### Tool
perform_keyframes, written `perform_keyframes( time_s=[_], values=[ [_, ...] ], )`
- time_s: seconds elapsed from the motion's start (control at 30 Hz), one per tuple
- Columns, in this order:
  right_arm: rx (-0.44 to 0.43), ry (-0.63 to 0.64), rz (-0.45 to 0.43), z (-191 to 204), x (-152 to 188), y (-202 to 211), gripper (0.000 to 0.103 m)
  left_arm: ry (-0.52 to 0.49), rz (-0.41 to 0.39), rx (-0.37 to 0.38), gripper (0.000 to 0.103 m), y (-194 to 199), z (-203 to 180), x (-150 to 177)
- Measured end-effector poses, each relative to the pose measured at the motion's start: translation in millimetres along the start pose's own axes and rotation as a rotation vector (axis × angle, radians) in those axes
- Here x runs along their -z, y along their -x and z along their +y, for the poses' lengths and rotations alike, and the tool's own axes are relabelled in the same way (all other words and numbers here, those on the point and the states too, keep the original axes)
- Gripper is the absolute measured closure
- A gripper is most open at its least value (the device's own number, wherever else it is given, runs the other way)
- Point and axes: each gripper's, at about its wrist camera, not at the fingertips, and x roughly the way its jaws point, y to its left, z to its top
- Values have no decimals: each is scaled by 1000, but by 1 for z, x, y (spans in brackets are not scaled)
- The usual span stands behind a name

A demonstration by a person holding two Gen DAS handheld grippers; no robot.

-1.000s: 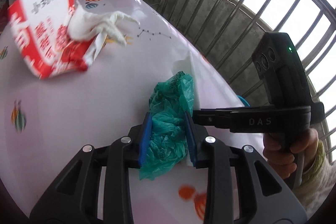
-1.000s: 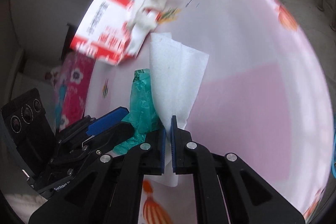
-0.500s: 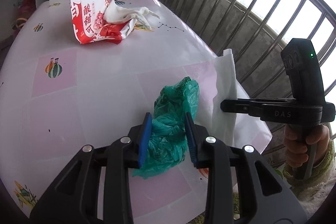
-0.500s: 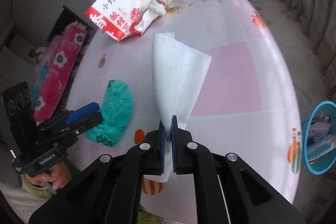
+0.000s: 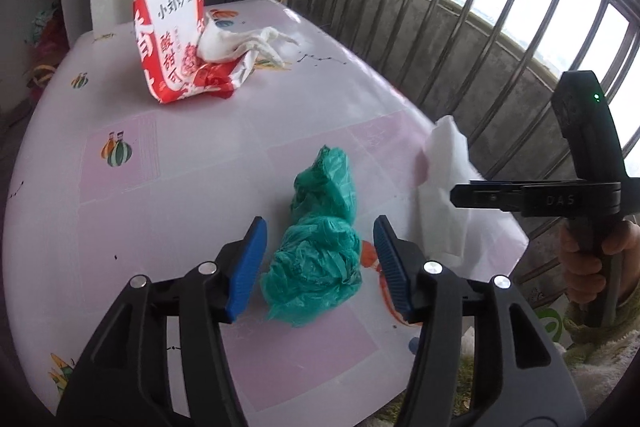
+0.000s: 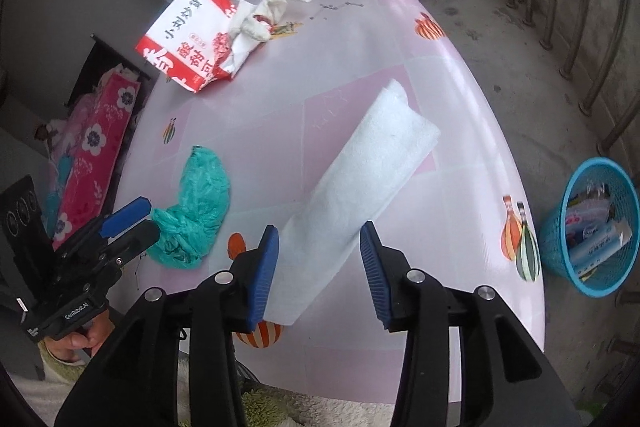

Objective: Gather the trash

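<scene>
A crumpled green plastic bag lies on the pink table between the blue pads of my left gripper. Its jaws are opening and neither pad touches the bag. A white tissue lies loose by the table's right edge and runs in between the spreading pads of my right gripper, whose jaws are also opening. The right wrist view shows the green bag beside the left gripper. The left wrist view has the tissue at the right gripper.
A red and white snack bag with a crumpled white tissue on it stands at the table's far end. A blue mesh basket holding trash sits on the floor to the table's right. A metal railing runs behind.
Both grippers drew back toward the near table edge carrying their pieces. Then both sets of jaws spread, letting go of the green bag and the white tissue.
</scene>
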Motion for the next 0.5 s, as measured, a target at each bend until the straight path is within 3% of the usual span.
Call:
perform_keyframes(
  time_s=[0.23,0.3,0.5],
  values=[
    [-24,-78,21,-11,0,-14,61,76,58,1,52,-17,9,6],
    [-12,-67,13,-8,-2,-16,61,91,56,-6,57,-18,9,6],
    [-7,-98,-7,-12,-3,-15,64,75,50,-44,58,-19,0,6]
  ],
)
